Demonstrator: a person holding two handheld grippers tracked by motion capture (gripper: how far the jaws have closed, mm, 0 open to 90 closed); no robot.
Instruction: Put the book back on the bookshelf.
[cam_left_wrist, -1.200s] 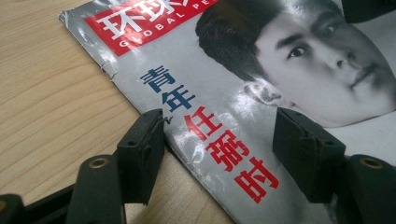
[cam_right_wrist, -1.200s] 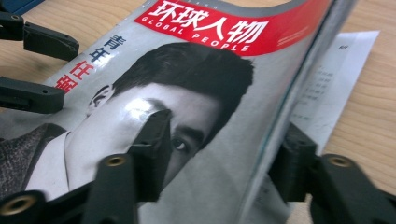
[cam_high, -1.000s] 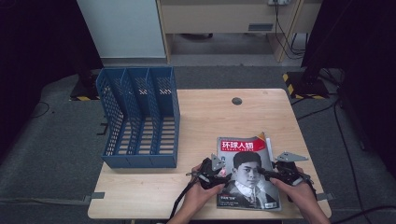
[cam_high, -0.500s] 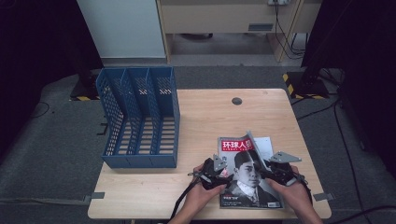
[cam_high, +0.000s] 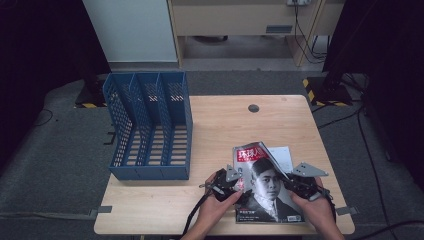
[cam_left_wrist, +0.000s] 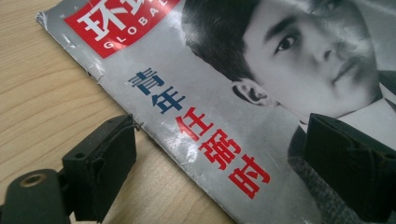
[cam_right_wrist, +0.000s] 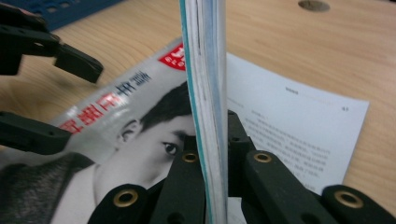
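The blue plastic three-slot file rack (cam_high: 147, 127) lies on its back at the nine o'clock side of the pale wooden table (cam_high: 220, 130), its open slots facing up; all three slots show bare lattice walls and floor with nothing in them. A corner of it shows at the eleven o'clock edge of the right gripper view (cam_right_wrist: 65, 9).

The glossy grey magazine with a red title block and a black-and-white portrait cover (cam_high: 265, 185) lies at the table's six o'clock edge, well apart from the rack. Its right-hand part is lifted off the table, the edge standing up as a thin stack of pages (cam_right_wrist: 205, 93) in the right gripper view, with a white printed sheet (cam_high: 282, 156) showing beneath it toward one o'clock.

The right gripper (cam_high: 300, 186) sits at the magazine's three o'clock side, its jaws having just closed and now pinched tight on that raised edge, a black pad on either face of the pages. The left gripper (cam_high: 235, 187) is at the magazine's nine o'clock edge; its jaws have just been opening and now stand wide, one pad (cam_left_wrist: 105, 163) on the wood just beside the spine, the other over the cover, with the spine edge between them but not pressed.

A small round dark grommet (cam_high: 253, 108) sits in the tabletop at twelve o'clock, well clear of everything. Nothing lies on the wood between magazine and rack
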